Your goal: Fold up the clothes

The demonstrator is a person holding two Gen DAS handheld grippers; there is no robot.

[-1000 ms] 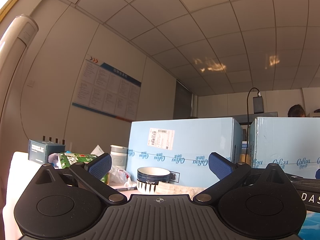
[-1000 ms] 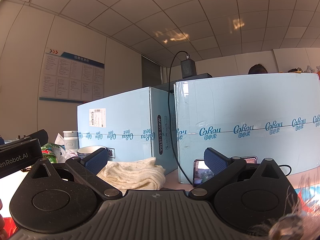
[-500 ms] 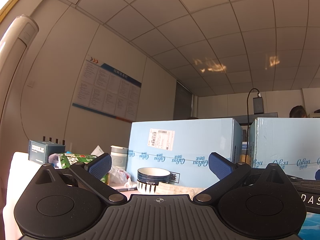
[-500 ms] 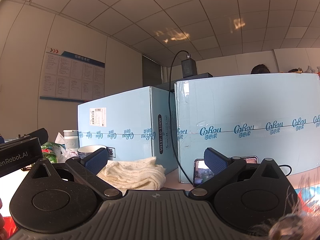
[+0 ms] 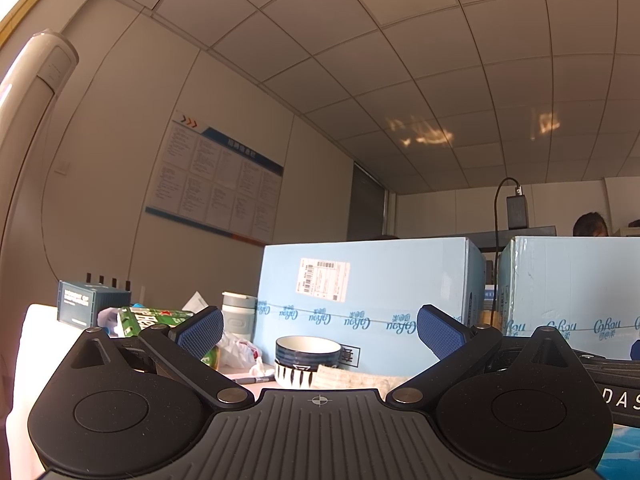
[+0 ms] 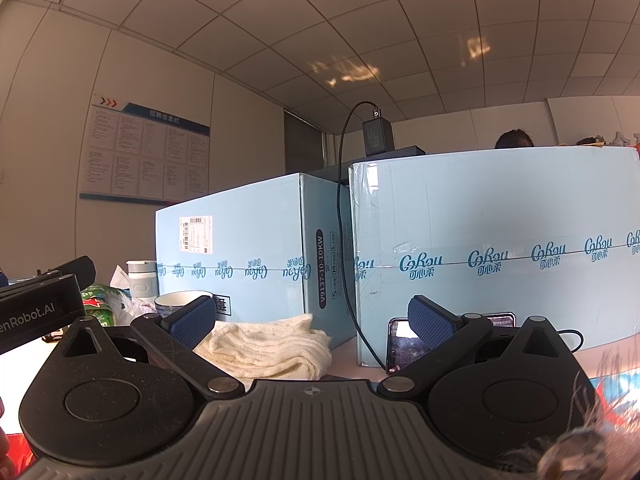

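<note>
- left wrist view: the left gripper [image 5: 320,330] has its jaws spread wide with nothing between them, blue pads [image 5: 200,330] out in the air.
- using the big light blue box [image 5: 368,300] as the landmark: a striped bowl [image 5: 306,360] sits right in front of it, and a strip of the cream knit garment [image 5: 352,379] peeks out just right of the bowl, low in front of the box.
- left of the box there's a grey cup [image 5: 239,316] and a green package [image 5: 160,318].
- right wrist view: the right gripper [image 6: 312,320] is also wide open, gripping nothing.
- the cream knit garment [image 6: 268,346] lies bunched on the table in front of the light blue box [image 6: 240,248], ahead of the left finger and not touching it.
- a phone [image 6: 404,344] leans on the second blue box [image 6: 500,248] to the right of the first, with a black cable [image 6: 340,240] hanging between the two boxes.
</note>
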